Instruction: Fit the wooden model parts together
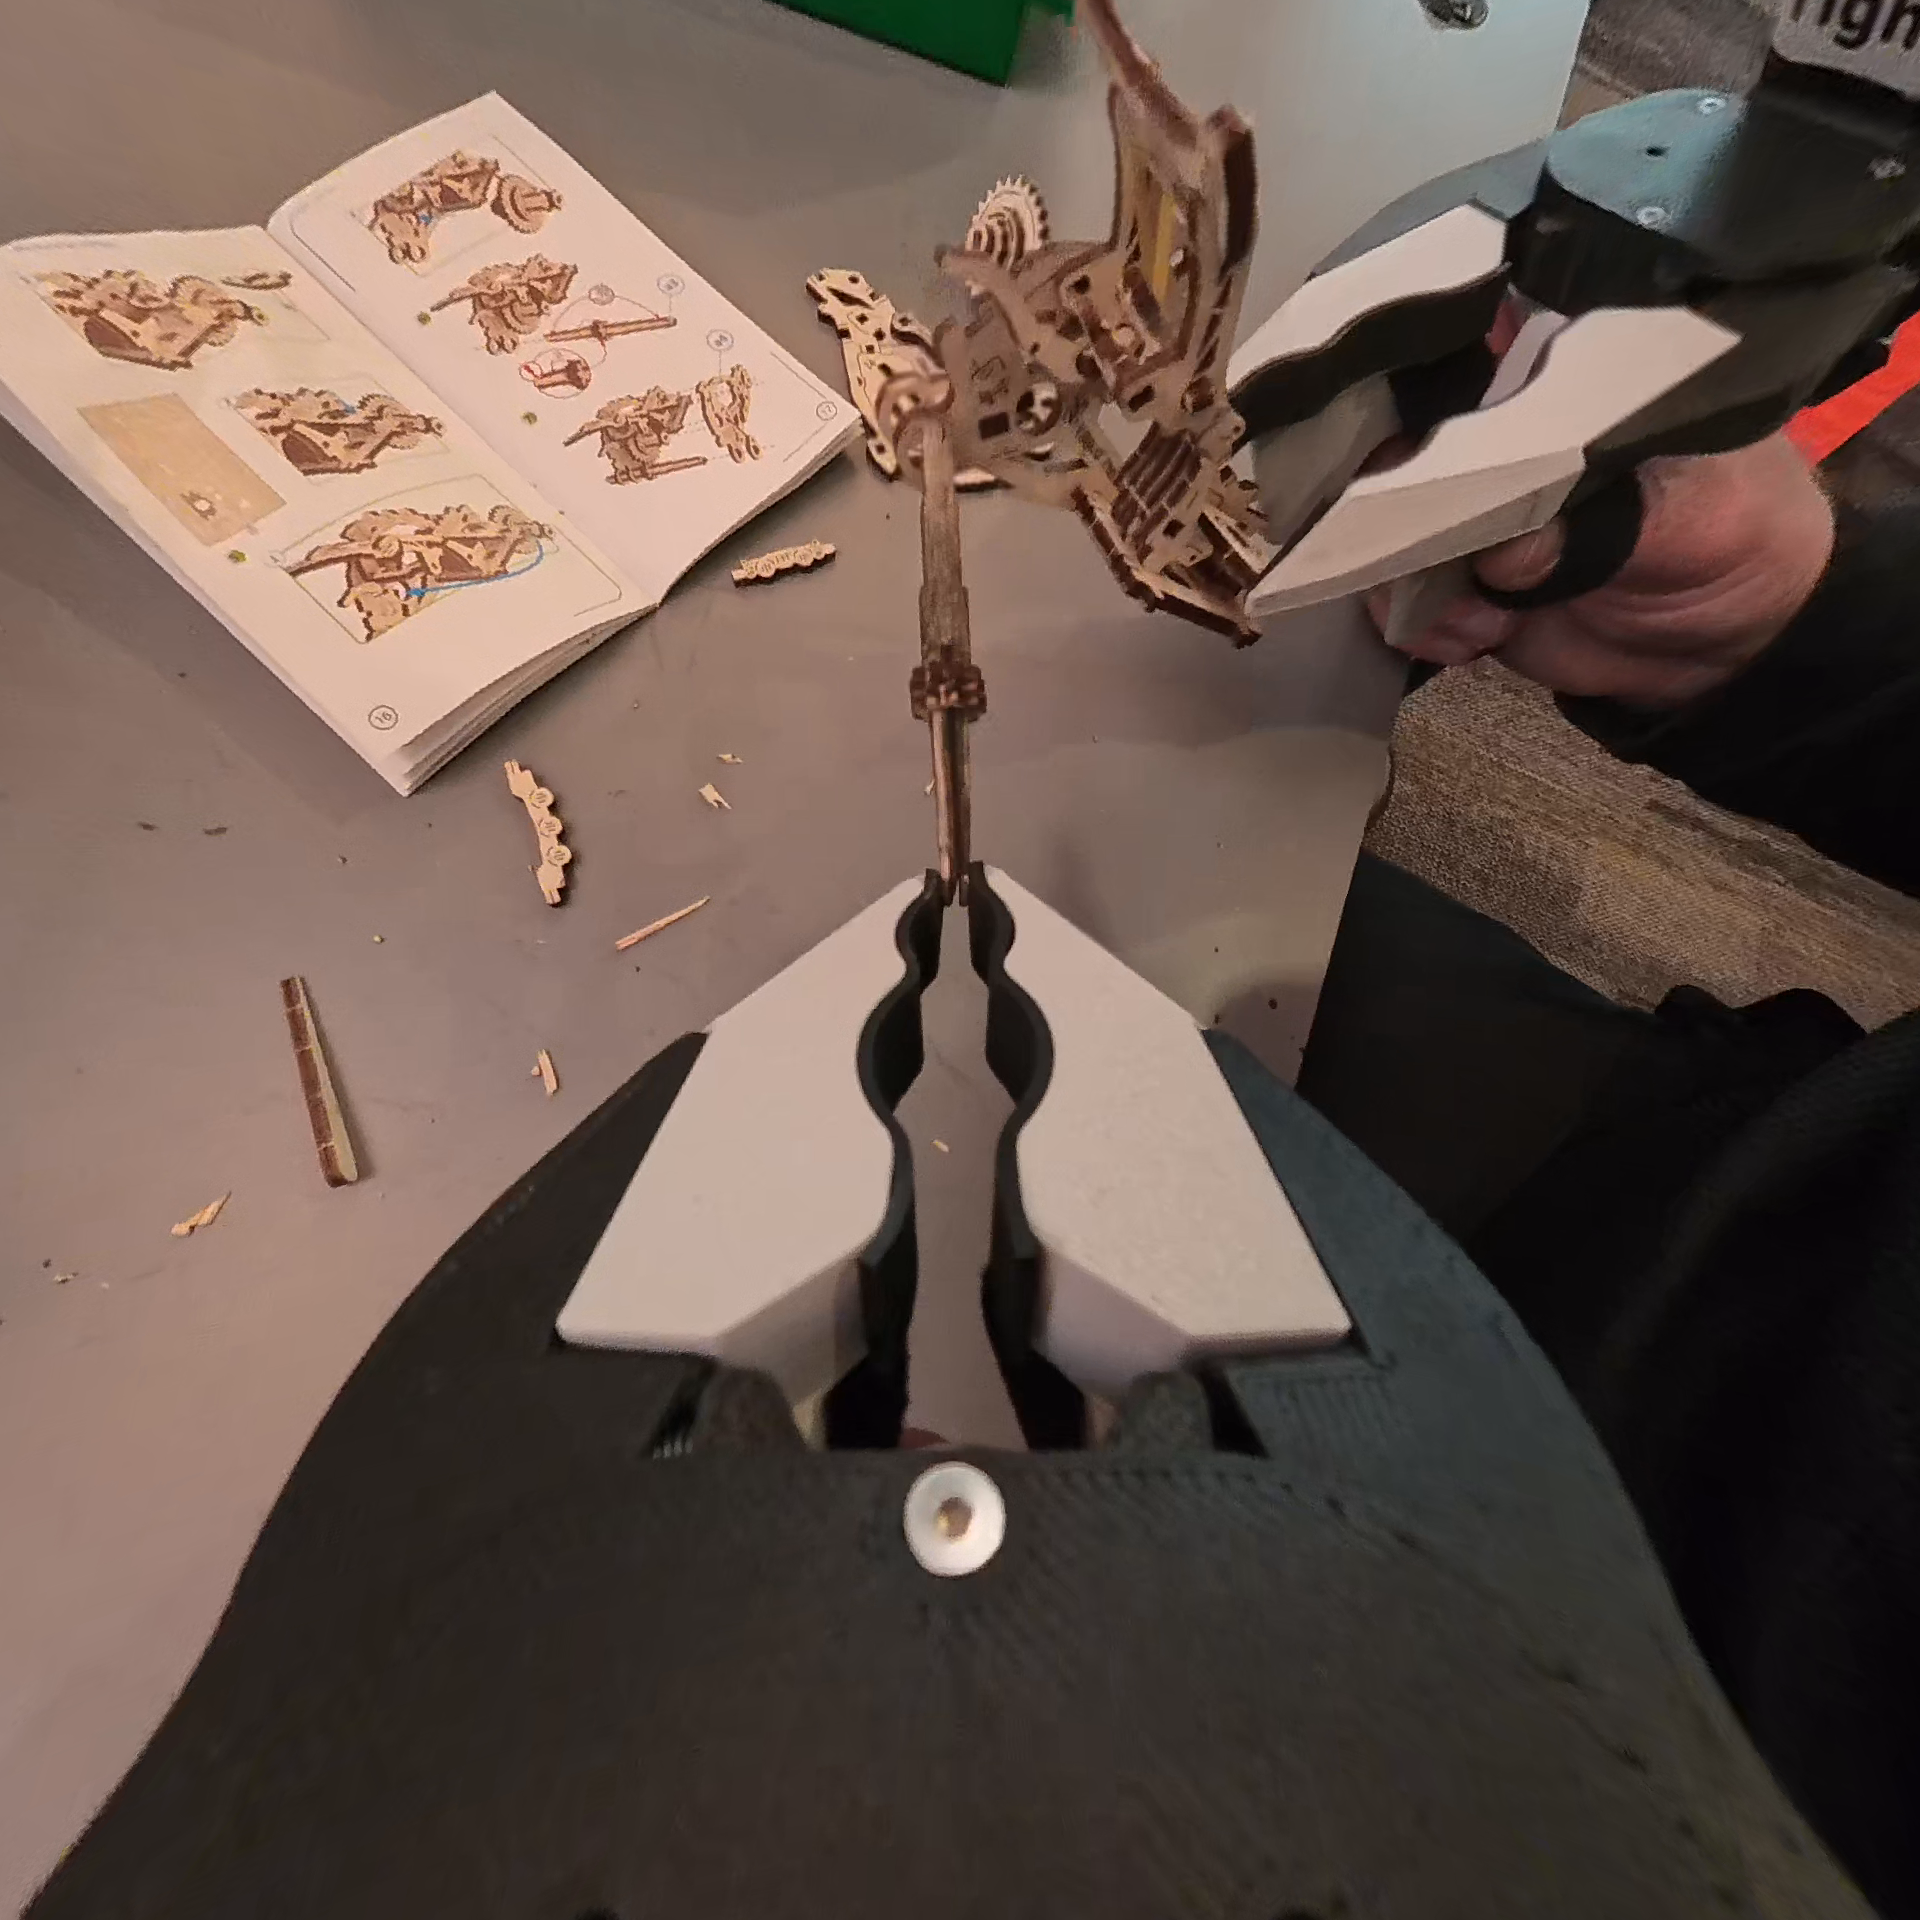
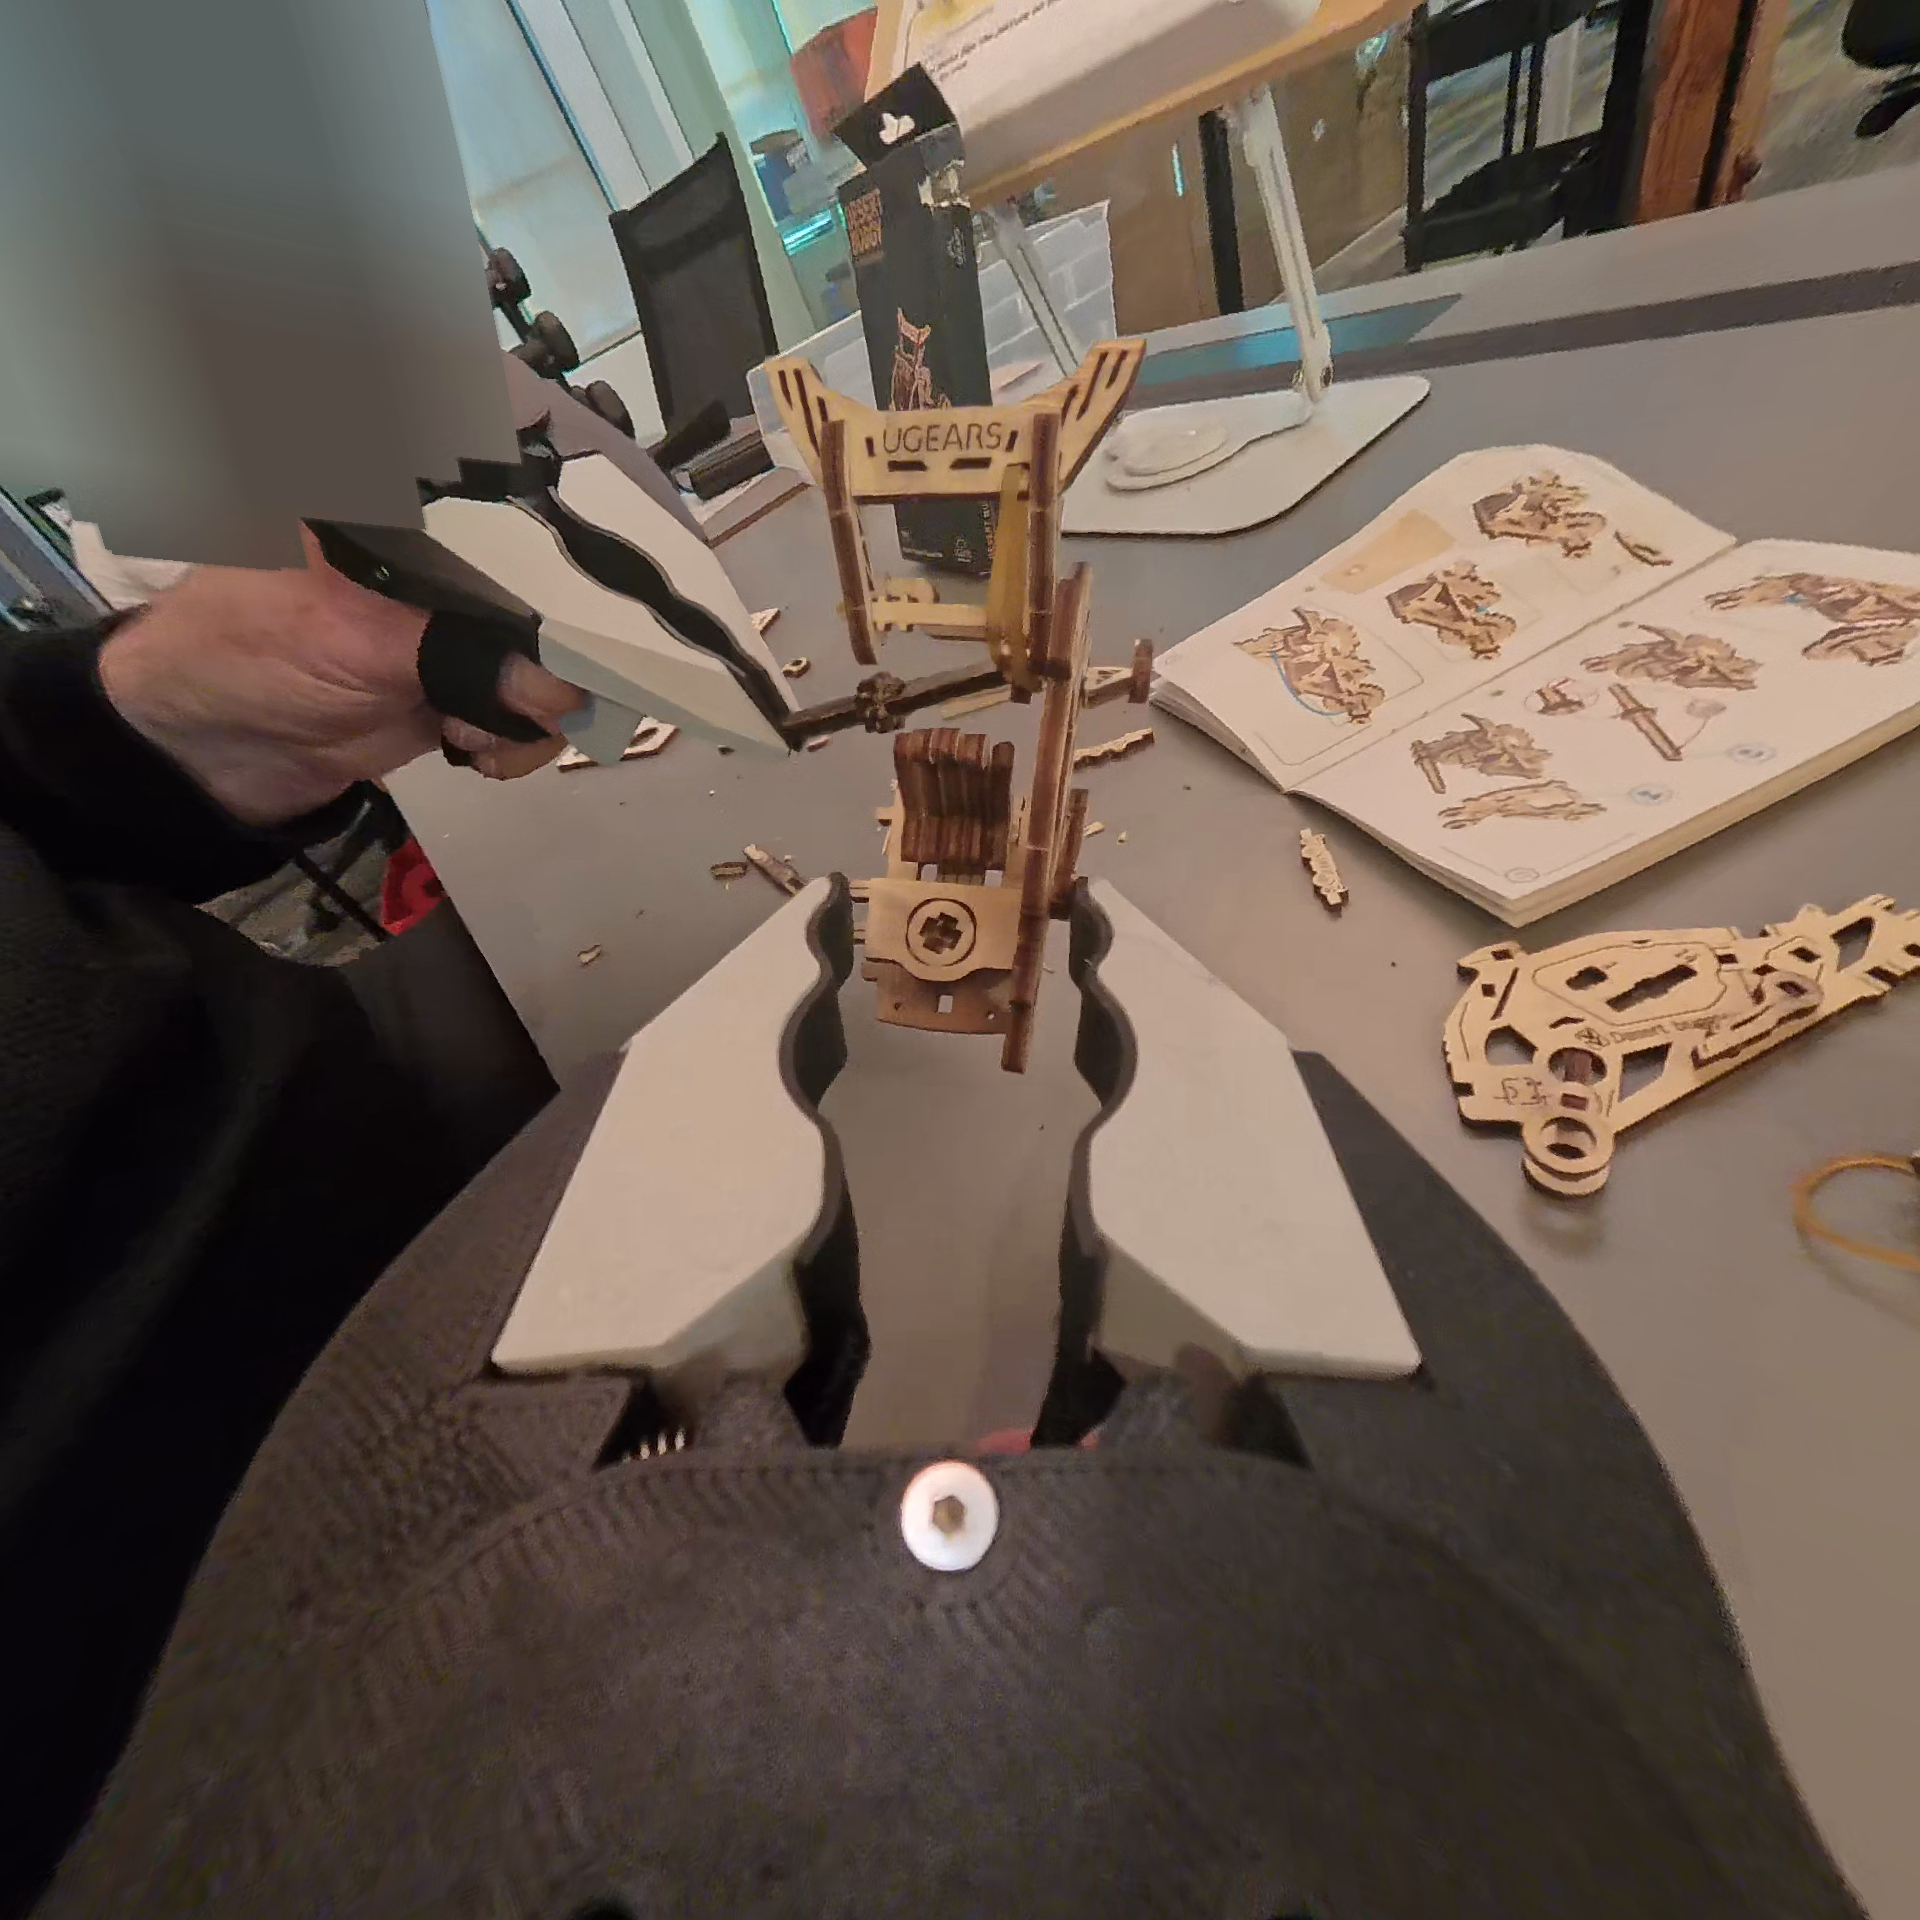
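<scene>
My left gripper (image 1: 954, 888) is shut on the near end of a thin wooden axle rod (image 1: 943, 623) with a small dark gear collar. The rod's far end sits in the half-built wooden model (image 1: 1081, 353). My right gripper (image 2: 961, 914) is shut on the model's base (image 2: 951, 951) and holds it upright above the grey table (image 2: 1351, 1299). The right gripper also shows in the left wrist view (image 1: 1262, 561), at the model's right side. The left gripper shows in the right wrist view (image 2: 779, 727), with the rod (image 2: 904, 707) running into the model's frame.
An open instruction booklet (image 1: 343, 416) lies on the table; it also shows in the right wrist view (image 2: 1558, 675). A flat wooden side panel (image 2: 1662, 1018) and a rubber band (image 2: 1860, 1216) lie at right. Loose wooden scraps (image 1: 317, 1081) are scattered. A dark box (image 2: 914, 312) and lamp base (image 2: 1226, 457) stand behind. The left gripper's tips are roughly 9 cm from the right gripper's. The rubber band (image 2: 1860, 1216) is about 15 cm from my right fingertips and 25 cm from my left.
</scene>
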Tool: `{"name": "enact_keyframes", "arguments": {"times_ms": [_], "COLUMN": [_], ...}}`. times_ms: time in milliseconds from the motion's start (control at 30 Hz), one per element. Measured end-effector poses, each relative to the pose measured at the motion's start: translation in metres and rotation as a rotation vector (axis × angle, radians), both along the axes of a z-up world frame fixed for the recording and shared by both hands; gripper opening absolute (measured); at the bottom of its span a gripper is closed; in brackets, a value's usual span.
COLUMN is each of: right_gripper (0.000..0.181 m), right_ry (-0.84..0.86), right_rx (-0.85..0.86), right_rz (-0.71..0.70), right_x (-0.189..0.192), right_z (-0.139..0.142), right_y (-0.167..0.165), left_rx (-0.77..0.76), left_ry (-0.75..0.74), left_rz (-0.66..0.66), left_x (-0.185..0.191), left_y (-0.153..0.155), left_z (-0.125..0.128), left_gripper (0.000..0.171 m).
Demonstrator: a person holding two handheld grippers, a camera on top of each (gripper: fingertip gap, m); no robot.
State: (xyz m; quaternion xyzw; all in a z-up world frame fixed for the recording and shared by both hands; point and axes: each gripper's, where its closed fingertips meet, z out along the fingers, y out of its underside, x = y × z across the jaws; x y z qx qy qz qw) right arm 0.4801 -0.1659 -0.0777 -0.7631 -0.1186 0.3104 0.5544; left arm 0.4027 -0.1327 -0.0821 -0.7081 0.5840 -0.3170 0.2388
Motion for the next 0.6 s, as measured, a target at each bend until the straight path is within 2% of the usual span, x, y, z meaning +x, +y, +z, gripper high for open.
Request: {"name": "enact_keyframes", "arguments": {"times_ms": [267, 600], "right_gripper": [0.039, 0.039], "right_ry": [-0.157, -0.205], "right_rx": [0.068, 0.107], "right_rz": [-0.048, -0.064], "right_x": [-0.0031, -0.0031], "right_z": [0.0003, 0.0029], "right_y": [0.0007, 0.0011], "left_rx": [-0.021, -0.052], "left_ry": [-0.007, -0.005], "left_rz": [0.0, -0.006], "left_x": [-0.0003, 0.0014], "left_y": [-0.0021, -0.0031], "left_z": [-0.0036, -0.0042], "left_gripper": [0.002, 0.002]}}
